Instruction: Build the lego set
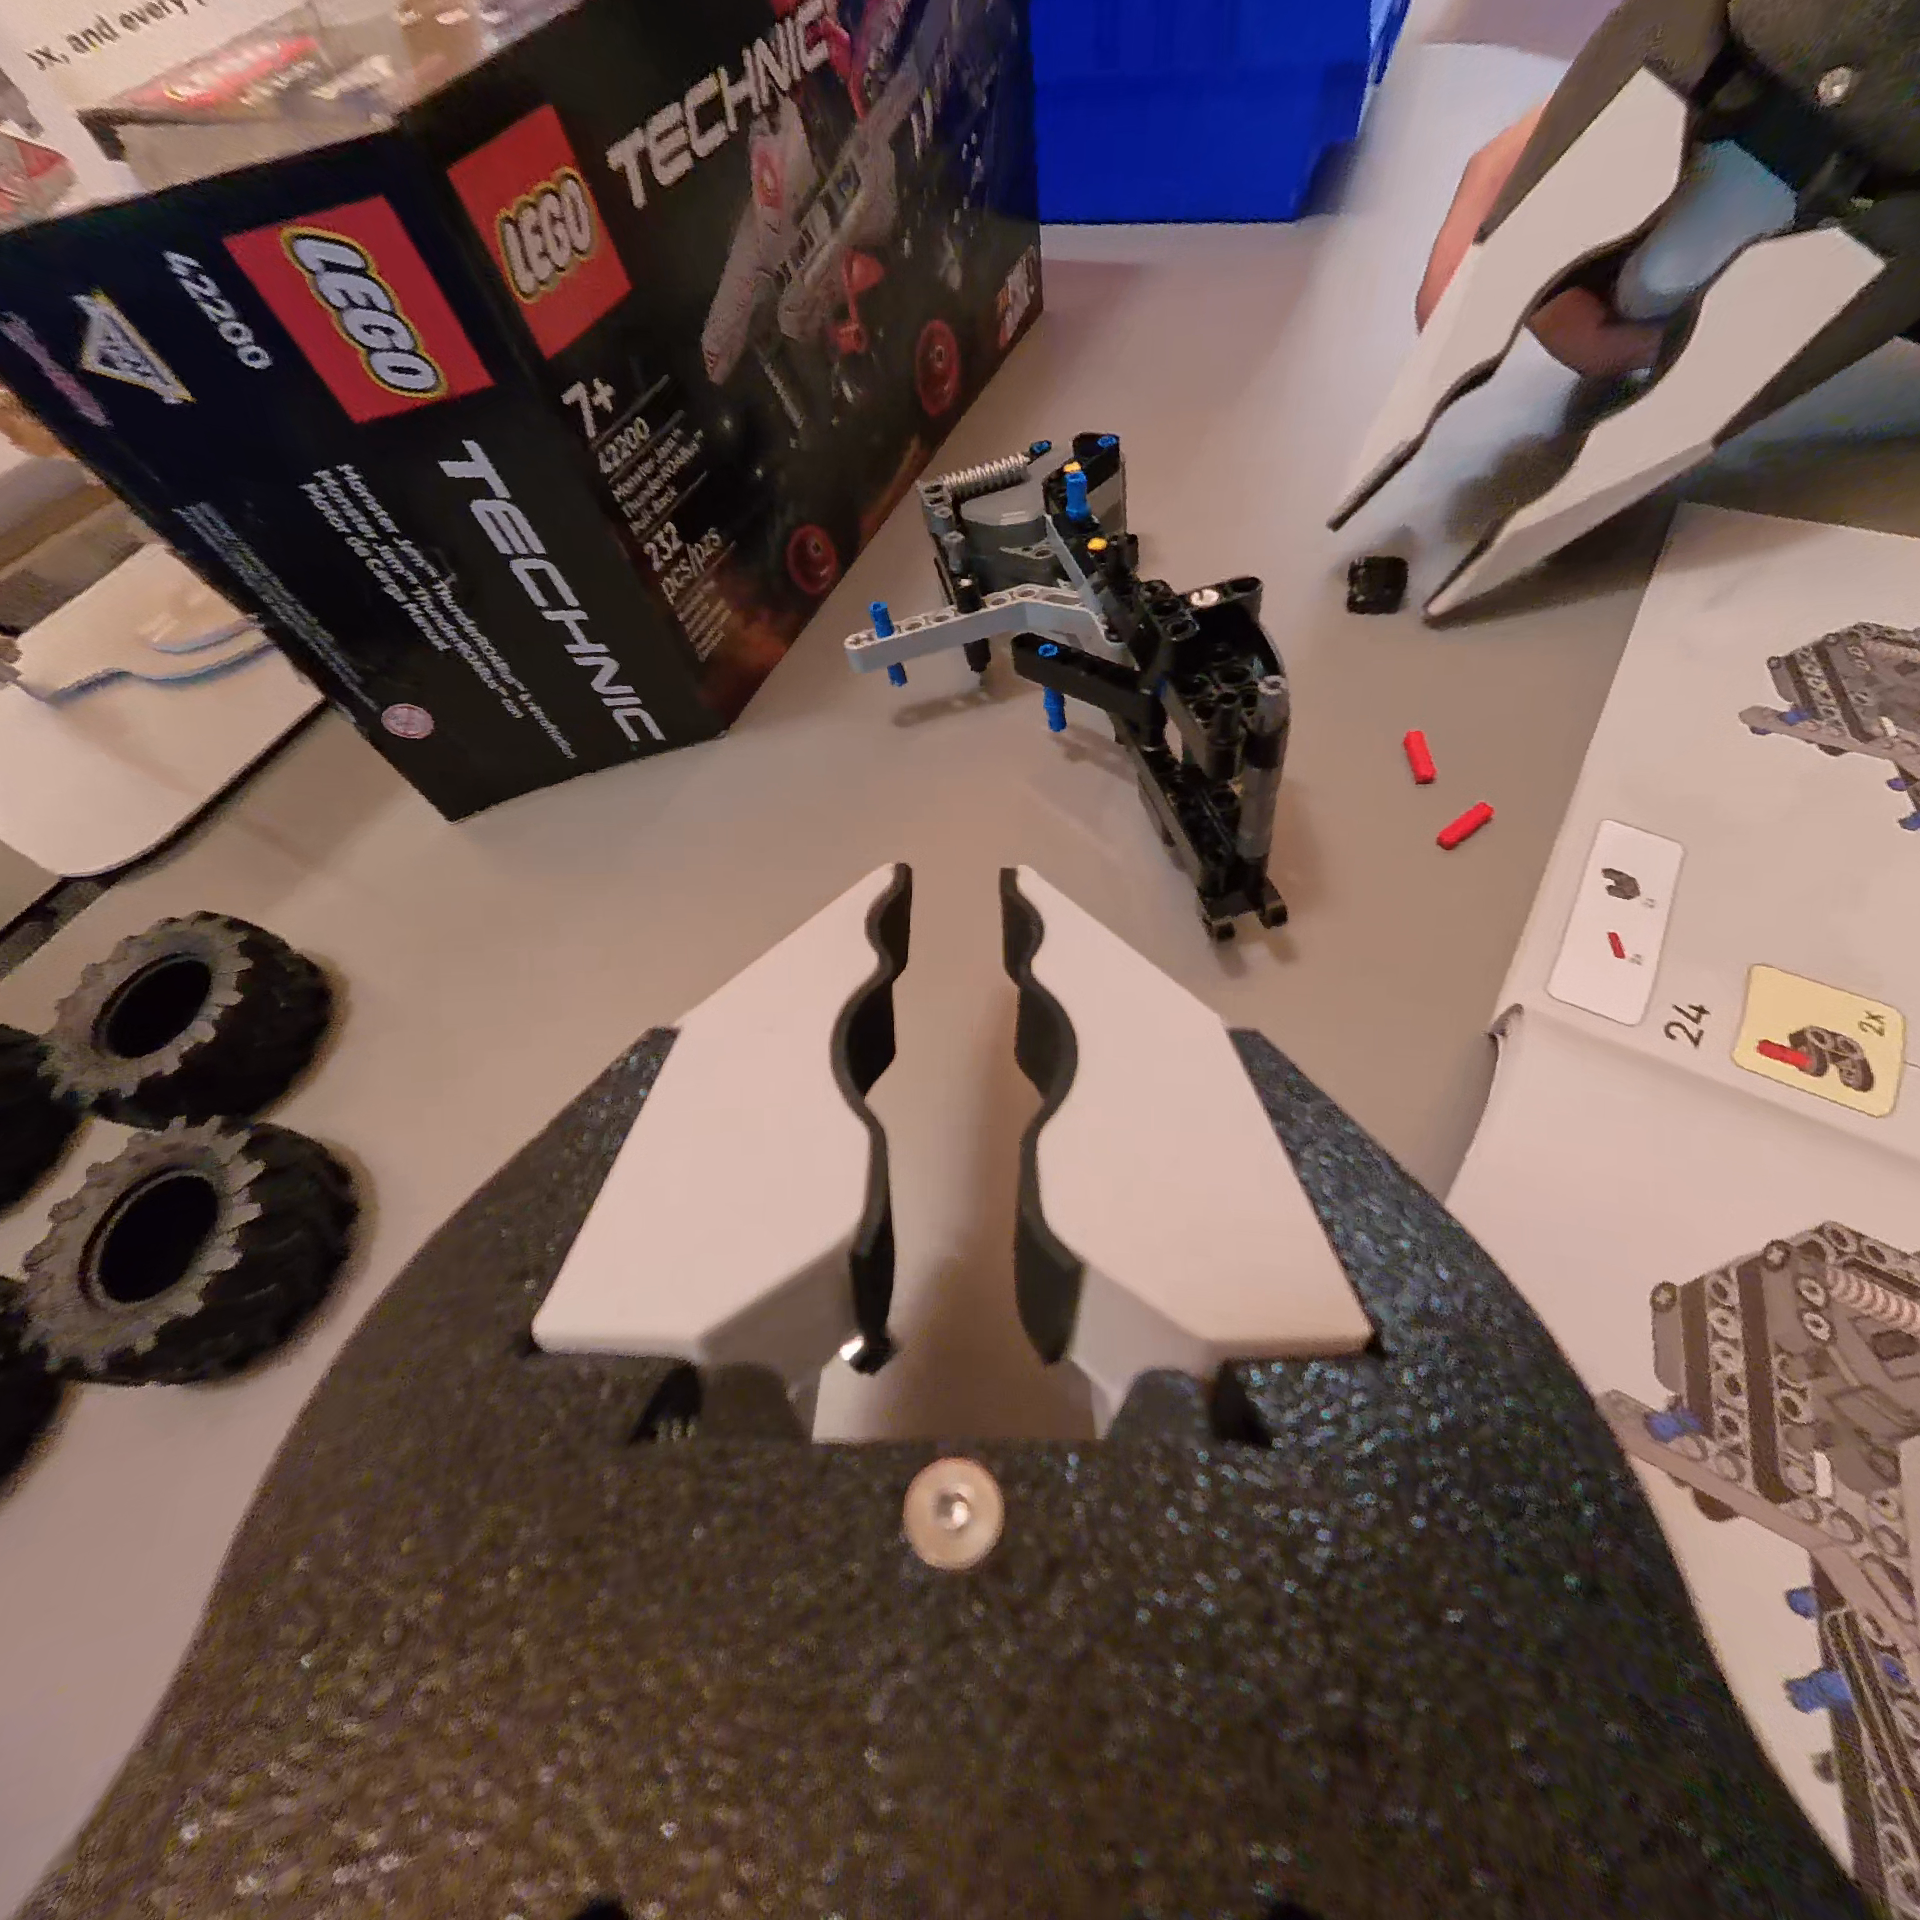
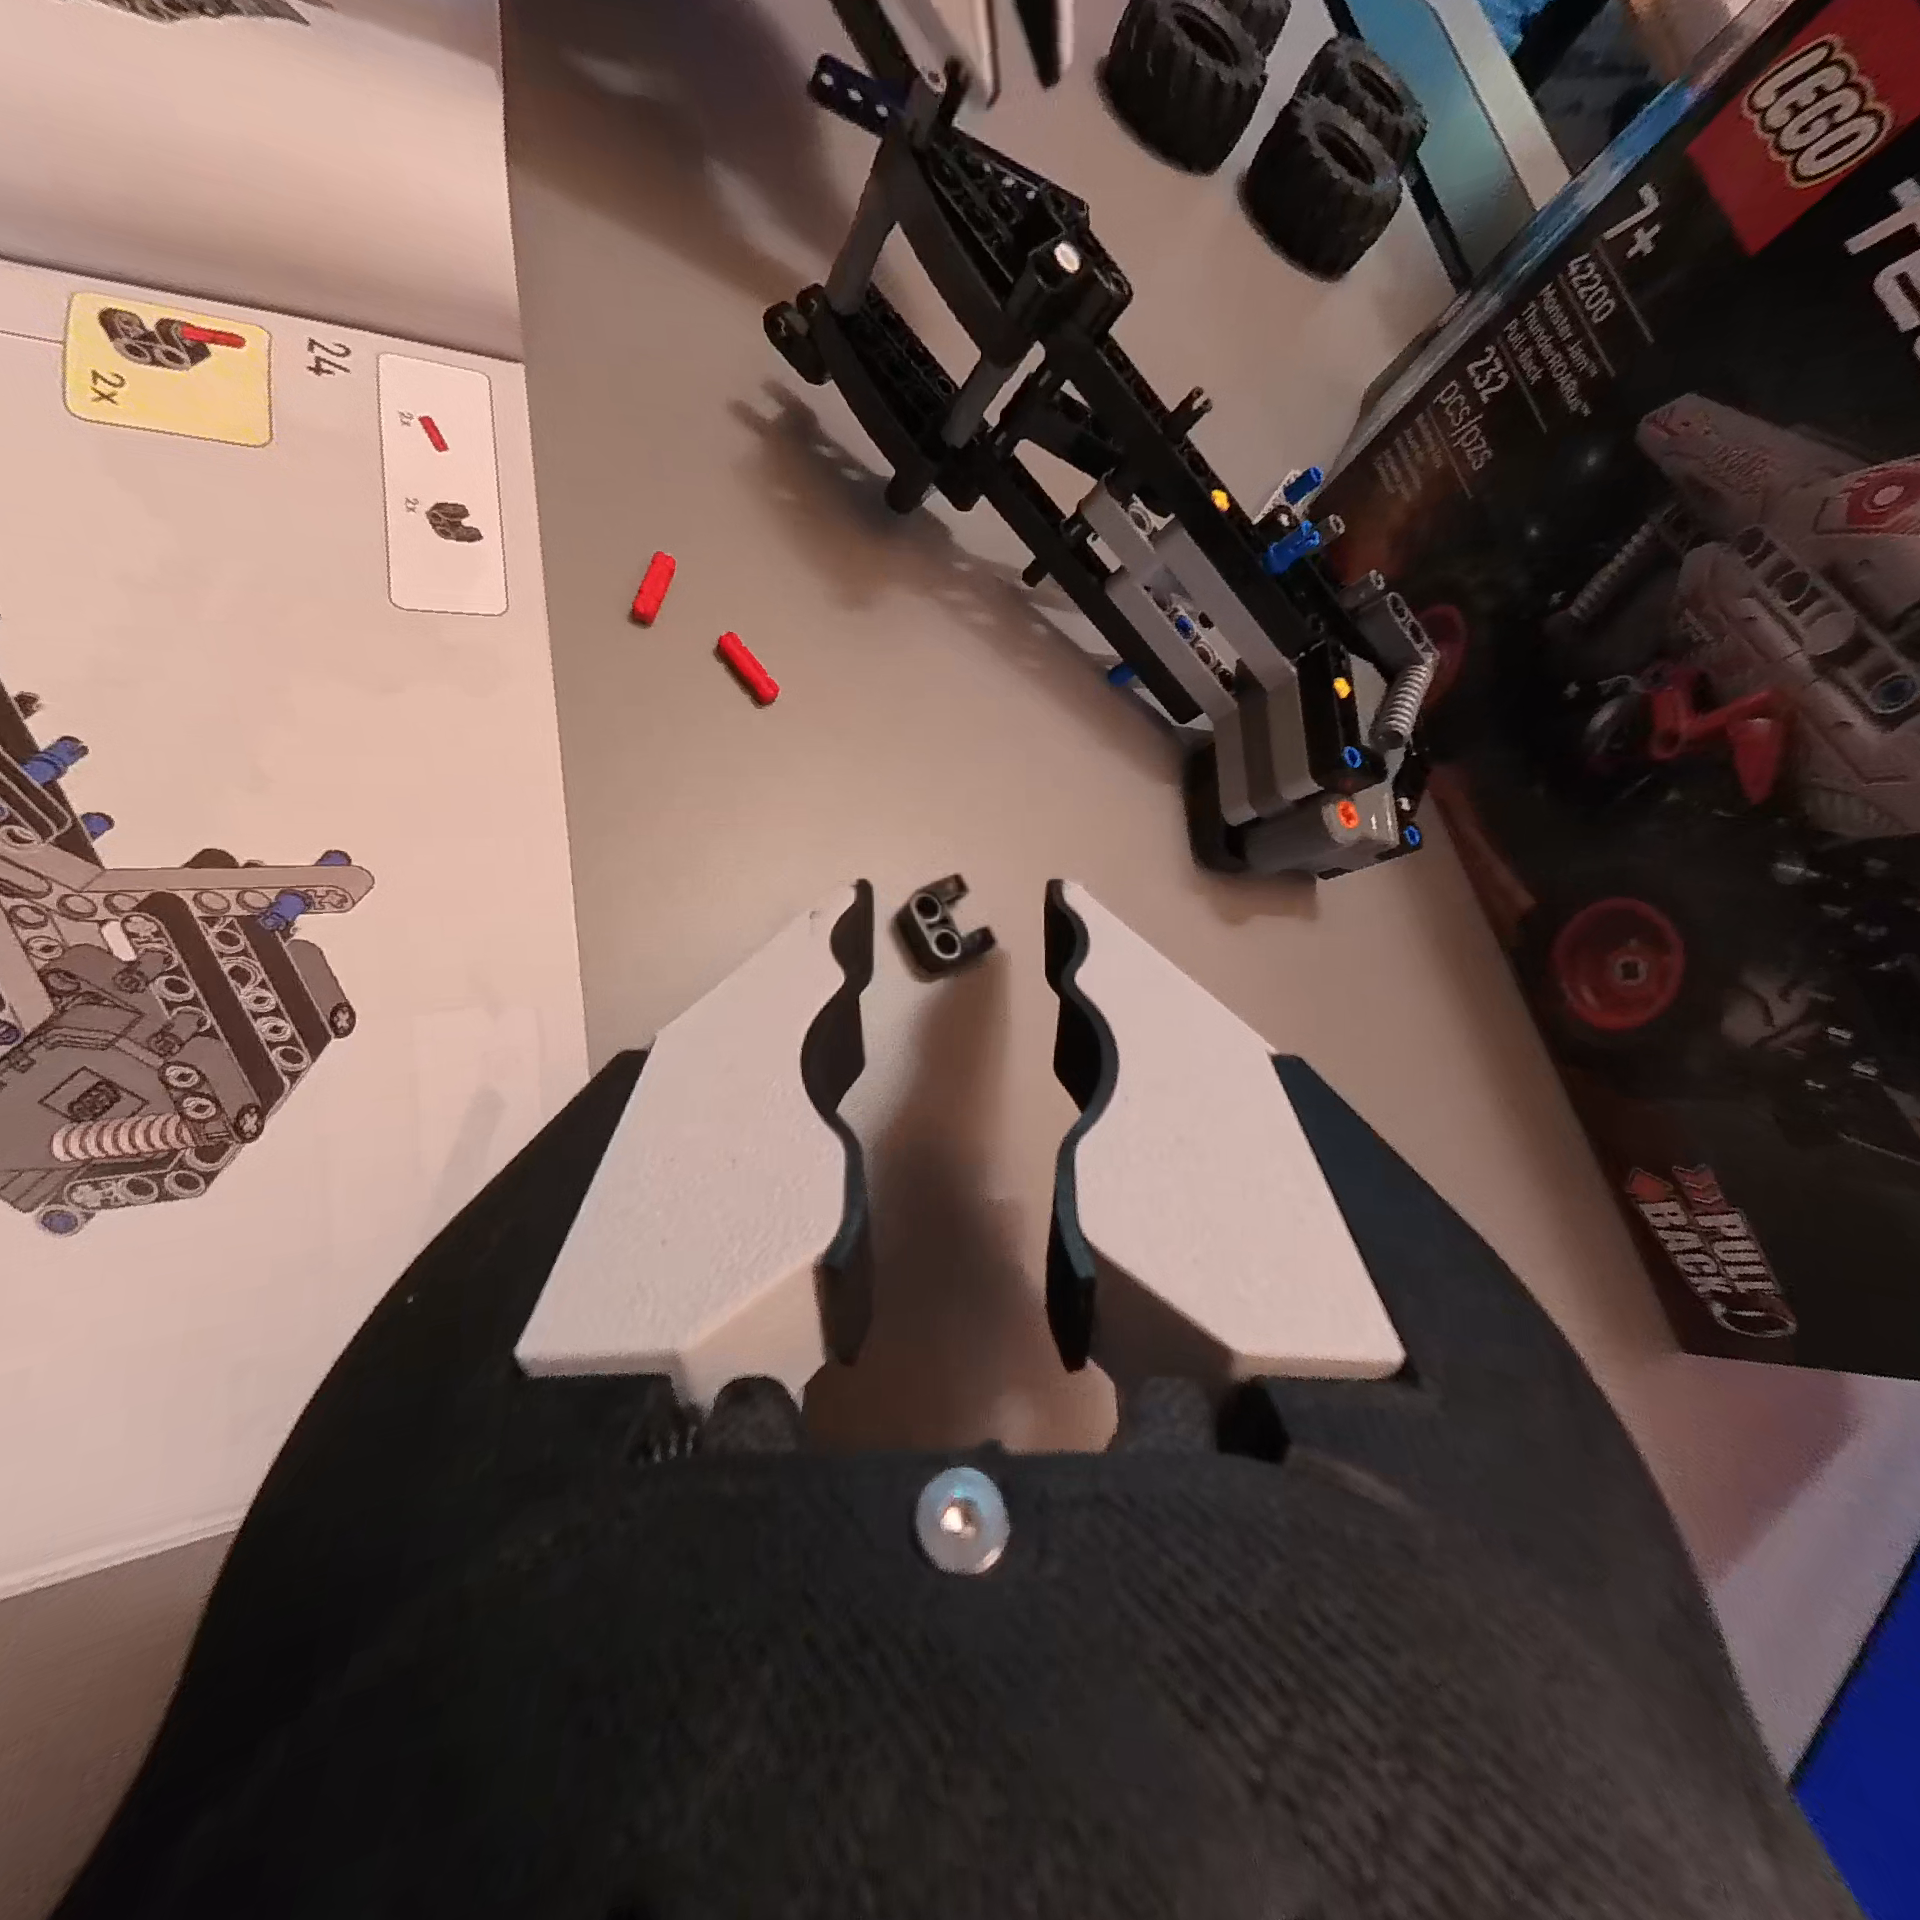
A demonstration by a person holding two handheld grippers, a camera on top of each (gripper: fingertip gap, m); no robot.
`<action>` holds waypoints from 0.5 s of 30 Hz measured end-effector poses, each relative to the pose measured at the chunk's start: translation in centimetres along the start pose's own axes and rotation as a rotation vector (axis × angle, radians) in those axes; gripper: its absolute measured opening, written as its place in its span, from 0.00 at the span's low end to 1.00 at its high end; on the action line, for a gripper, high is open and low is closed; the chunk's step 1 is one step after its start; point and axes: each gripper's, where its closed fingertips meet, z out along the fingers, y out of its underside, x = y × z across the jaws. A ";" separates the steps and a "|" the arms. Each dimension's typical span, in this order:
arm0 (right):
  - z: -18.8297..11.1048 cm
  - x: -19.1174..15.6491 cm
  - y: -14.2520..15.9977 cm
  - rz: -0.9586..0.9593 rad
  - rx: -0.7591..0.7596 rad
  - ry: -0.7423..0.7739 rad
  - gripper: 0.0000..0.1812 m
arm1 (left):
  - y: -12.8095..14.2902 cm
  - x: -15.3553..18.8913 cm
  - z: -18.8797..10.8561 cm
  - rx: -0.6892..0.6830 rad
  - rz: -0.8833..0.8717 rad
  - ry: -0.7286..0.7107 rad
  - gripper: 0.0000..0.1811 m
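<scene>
The partly built black and grey model (image 1: 1101,644) lies on the grey table; it also shows in the right wrist view (image 2: 1122,499). A small black connector piece (image 2: 942,925) lies on the table just between my right gripper's (image 2: 954,899) open fingertips; the left wrist view shows the piece (image 1: 1377,584) beside the right gripper (image 1: 1392,571). Two red pins (image 1: 1418,755) (image 1: 1465,825) lie loose near the manual; they show in the right wrist view too (image 2: 652,587) (image 2: 746,668). My left gripper (image 1: 956,883) is open and empty, above bare table short of the model.
The set's box (image 1: 499,436) stands at the left behind the model. Several black tyres (image 1: 187,1143) lie at the left edge. The open instruction manual (image 1: 1714,935) covers the right side. A blue bin (image 1: 1195,104) stands at the back. Across from one pair of fingers to the other is roughly 15 cm.
</scene>
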 end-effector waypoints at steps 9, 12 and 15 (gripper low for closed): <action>0.4 0.7 0.7 0.096 -0.075 0.030 0.12 | -0.5 -0.2 -0.4 0.031 -0.008 -0.004 0.07; 0.5 0.9 1.2 0.119 -0.109 0.038 0.05 | -0.8 -0.1 -0.5 0.043 -0.005 -0.004 0.06; 0.6 0.9 1.0 0.083 -0.102 0.042 0.04 | -1.5 0.4 -0.6 0.071 0.001 0.011 0.06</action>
